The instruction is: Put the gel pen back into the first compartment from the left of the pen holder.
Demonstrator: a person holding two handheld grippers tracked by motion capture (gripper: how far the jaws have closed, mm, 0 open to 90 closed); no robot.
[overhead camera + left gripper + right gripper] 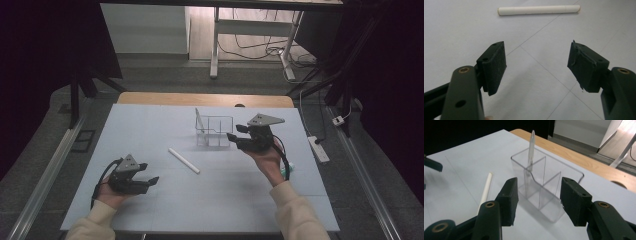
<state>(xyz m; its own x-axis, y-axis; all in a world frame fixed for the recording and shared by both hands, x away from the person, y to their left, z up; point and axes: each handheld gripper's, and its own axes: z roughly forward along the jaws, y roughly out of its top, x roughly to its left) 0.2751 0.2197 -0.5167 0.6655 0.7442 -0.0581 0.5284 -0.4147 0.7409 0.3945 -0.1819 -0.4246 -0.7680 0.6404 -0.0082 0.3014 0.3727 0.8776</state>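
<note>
my left gripper (150,181) sits low in my left hand (111,192), well to the near left of the clear organiser (214,131), its jaws spread wide with nothing between the pads (496,66). my right gripper (234,137) is held up in my right hand (270,161) just to the right of that organiser, pointing at it, jaws apart and empty. both cream sleeves (295,215) come in from the near edge.

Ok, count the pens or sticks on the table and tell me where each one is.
2. A white stick lies flat on the table mat between the grippers; a clear pen stands upright in the transparent organizer. Others hidden seem unlikely.
</note>
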